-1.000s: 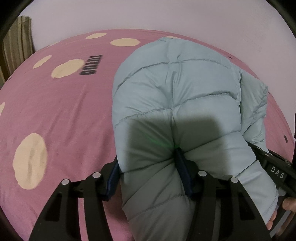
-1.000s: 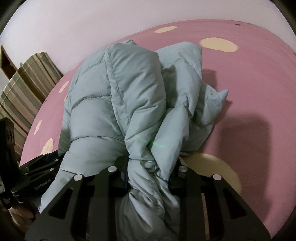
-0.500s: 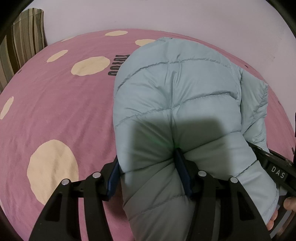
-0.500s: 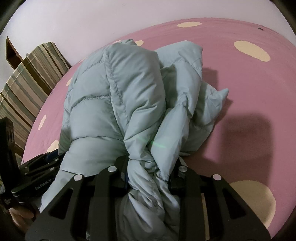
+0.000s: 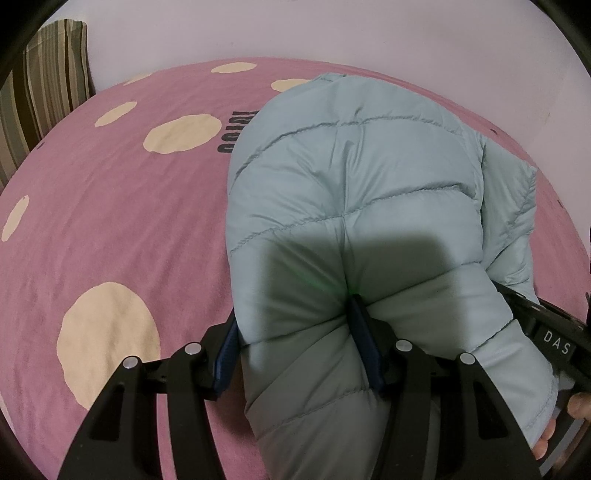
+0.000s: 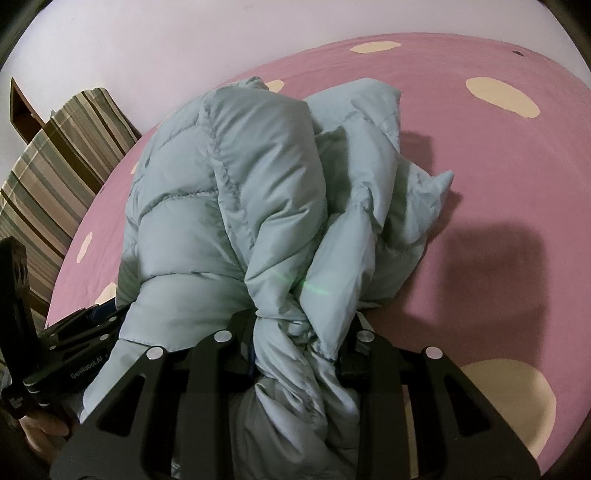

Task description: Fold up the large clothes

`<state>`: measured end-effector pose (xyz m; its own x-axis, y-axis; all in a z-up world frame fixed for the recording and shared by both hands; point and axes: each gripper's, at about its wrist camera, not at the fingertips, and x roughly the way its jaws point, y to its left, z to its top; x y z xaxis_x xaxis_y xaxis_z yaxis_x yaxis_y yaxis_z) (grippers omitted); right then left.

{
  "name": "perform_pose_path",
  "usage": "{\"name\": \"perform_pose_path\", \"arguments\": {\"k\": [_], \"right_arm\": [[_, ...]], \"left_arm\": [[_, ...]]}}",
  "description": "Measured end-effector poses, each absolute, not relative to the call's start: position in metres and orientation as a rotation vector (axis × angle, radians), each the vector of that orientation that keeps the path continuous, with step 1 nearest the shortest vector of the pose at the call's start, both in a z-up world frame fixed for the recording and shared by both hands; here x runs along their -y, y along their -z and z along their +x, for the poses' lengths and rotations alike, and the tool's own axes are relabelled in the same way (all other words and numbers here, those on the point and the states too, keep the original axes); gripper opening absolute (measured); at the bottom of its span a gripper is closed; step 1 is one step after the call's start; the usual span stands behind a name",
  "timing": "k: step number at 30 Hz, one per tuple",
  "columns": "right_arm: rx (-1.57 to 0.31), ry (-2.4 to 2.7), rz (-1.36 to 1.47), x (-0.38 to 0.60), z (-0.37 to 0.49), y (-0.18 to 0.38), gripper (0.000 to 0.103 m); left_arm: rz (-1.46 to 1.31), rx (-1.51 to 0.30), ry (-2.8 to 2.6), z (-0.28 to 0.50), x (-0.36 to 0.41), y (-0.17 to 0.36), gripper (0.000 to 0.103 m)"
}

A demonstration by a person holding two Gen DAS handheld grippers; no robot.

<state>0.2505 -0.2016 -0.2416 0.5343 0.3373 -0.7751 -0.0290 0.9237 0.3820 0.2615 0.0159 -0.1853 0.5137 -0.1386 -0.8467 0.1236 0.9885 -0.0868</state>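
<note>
A pale blue quilted puffer jacket hangs bunched from both grippers above a pink bed. My left gripper is shut on a thick padded fold of it. My right gripper is shut on a gathered, twisted edge of the same jacket. The two grippers are close side by side: the right one shows at the lower right of the left wrist view, the left one at the lower left of the right wrist view. The jacket's far end droops toward the sheet.
The bed has a pink sheet with cream dots and dark lettering. A striped pillow or bedding stack lies at the left edge. A plain pale wall stands behind the bed.
Both grippers have carried the jacket across the bed; the dots and the striped bedding have shifted in both views. The grips on the jacket are unchanged.
</note>
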Motion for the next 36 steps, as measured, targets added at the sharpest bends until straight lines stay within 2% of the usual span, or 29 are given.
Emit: {"name": "perform_pose_path", "arguments": {"k": [14, 21, 27, 32, 36], "right_arm": [[-0.985, -0.195, 0.382, 0.216, 0.247, 0.245, 0.037], [-0.974, -0.123, 0.388, 0.220, 0.238, 0.238, 0.054], [-0.967, -0.087, 0.401, 0.224, 0.227, 0.233, 0.060], [-0.961, -0.062, 0.413, 0.226, 0.220, 0.228, 0.062], [-0.949, -0.029, 0.424, 0.235, 0.209, 0.224, 0.068]], "left_arm": [[0.010, -1.006, 0.148, 0.261, -0.014, 0.186, 0.056], [-0.003, -0.995, 0.149, 0.260, -0.015, 0.182, 0.059], [-0.001, -0.980, 0.128, 0.254, -0.017, 0.178, 0.065], [-0.003, -0.979, 0.125, 0.250, -0.017, 0.175, 0.066], [0.014, -0.977, 0.112, 0.249, -0.016, 0.172, 0.068]]}}
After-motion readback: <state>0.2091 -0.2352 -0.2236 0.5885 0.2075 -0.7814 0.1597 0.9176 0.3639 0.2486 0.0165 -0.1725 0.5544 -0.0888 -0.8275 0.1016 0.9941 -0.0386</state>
